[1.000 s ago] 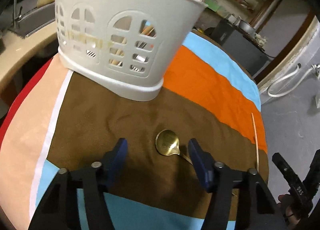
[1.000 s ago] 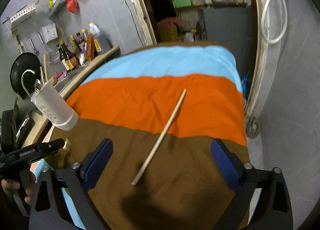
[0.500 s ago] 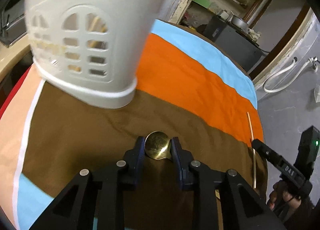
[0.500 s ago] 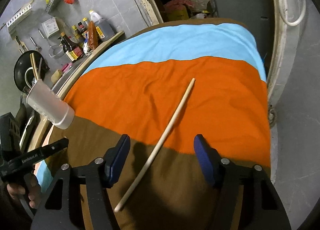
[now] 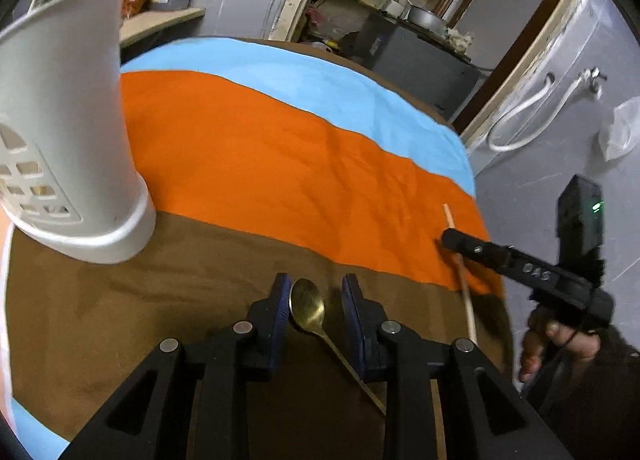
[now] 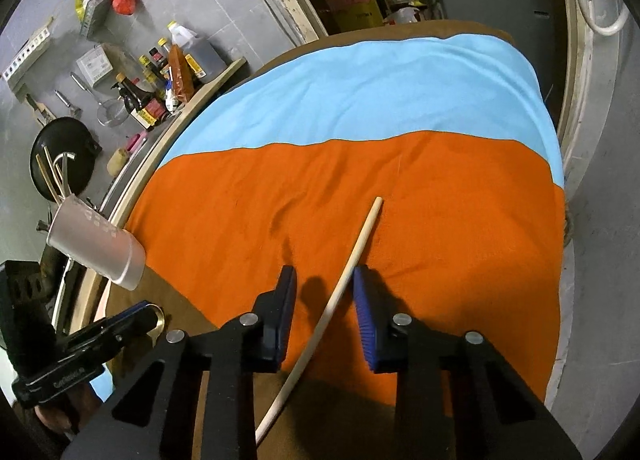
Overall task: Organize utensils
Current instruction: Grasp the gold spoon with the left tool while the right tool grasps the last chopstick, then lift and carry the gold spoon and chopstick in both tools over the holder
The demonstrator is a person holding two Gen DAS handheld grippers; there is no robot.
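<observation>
So the left tongs [image 5: 315, 302] are down low over the brown stripe of the cloth [image 5: 280, 147] covering the bench, and the gold spoon [image 5: 307, 306] has its bowl sitting right between the two blue pads. The left pad looks like it's touching the bowl, but there's a clear gap on the right side, so they're partly spread around the spoon rather than pinching it. The spoon handle runs back under the right-hand finger toward the camera. The white plastic utensil holder [image 5: 68, 147] stands ahead and off to the left of those tongs, on the same brown stripe, with a few sticks and handles poking out of its top. Over on the other side, the right tongs [image 6: 325, 310] are straddling a long wooden chopstick [image 6: 340, 292] that lies on the cloth, crossing from the orange stripe to the brown one. The right pad is touching or just about touching the stick, and the left pad sits off it with a gap, so again partly spread, not clamped. The stick's far end points ahead and slightly right of the tongs, the near end runs back under them. From the left camera you can see the right hand [image 5: 560, 340] wrapped around its grip, well off to the right.
</observation>
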